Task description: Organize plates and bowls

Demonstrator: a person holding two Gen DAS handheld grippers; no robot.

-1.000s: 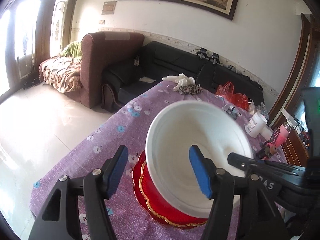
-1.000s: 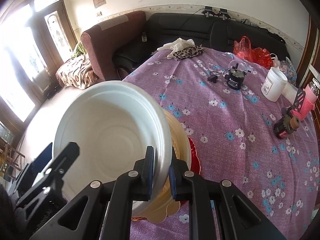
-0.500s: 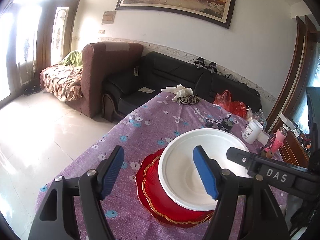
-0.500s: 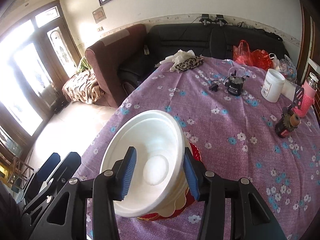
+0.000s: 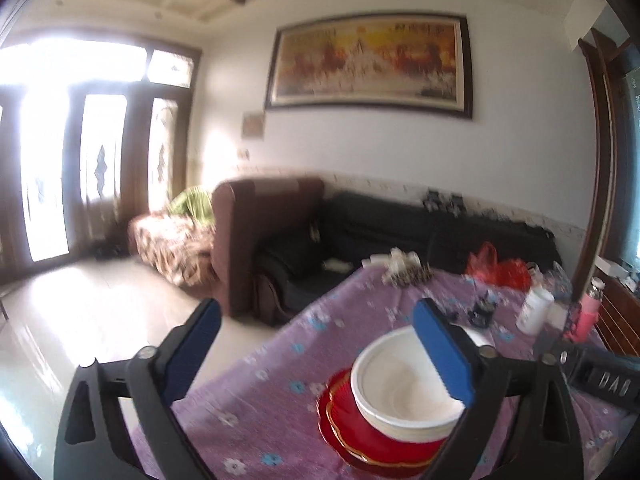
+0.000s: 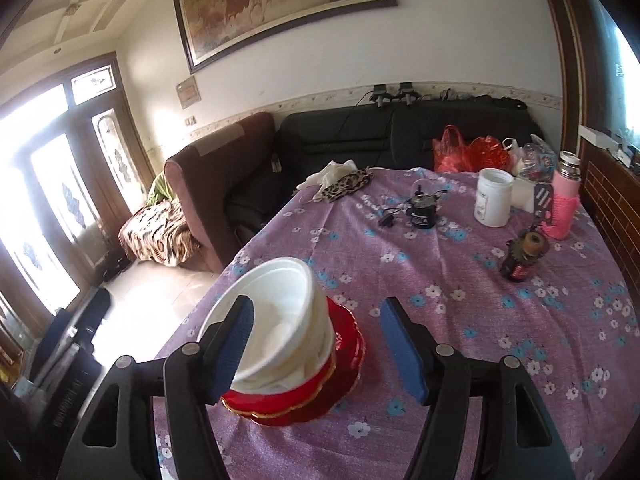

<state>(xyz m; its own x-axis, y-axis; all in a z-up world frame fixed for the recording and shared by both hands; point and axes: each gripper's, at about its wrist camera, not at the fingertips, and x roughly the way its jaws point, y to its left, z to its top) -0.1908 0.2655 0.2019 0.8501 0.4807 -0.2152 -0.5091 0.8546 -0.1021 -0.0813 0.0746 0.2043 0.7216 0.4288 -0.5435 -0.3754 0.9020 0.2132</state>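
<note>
Nested white bowls (image 5: pixel 404 388) sit on a stack of red plates with gold rims (image 5: pixel 360 436) near the front left edge of the purple flowered table (image 5: pixel 280 380). In the right wrist view the white bowls (image 6: pixel 280 320) lean a little on the red plates (image 6: pixel 320 392). My left gripper (image 5: pixel 316 352) is open and empty, raised above and behind the stack. My right gripper (image 6: pixel 320 352) is open and empty, just in front of the stack, touching nothing.
At the table's far side stand a white jar (image 6: pixel 493 198), a pink-sleeved bottle (image 6: pixel 564 208), a small dark bottle (image 6: pixel 522 256), a black gadget with cable (image 6: pixel 422 210), red bags (image 6: pixel 468 152) and cloths (image 6: pixel 340 180). Sofas (image 6: pixel 360 140) lie beyond.
My right gripper let go of the white bowl, leaving it nested on the stack, and opened wide while drawing back. My left gripper has lifted and pulled back from the stack.
</note>
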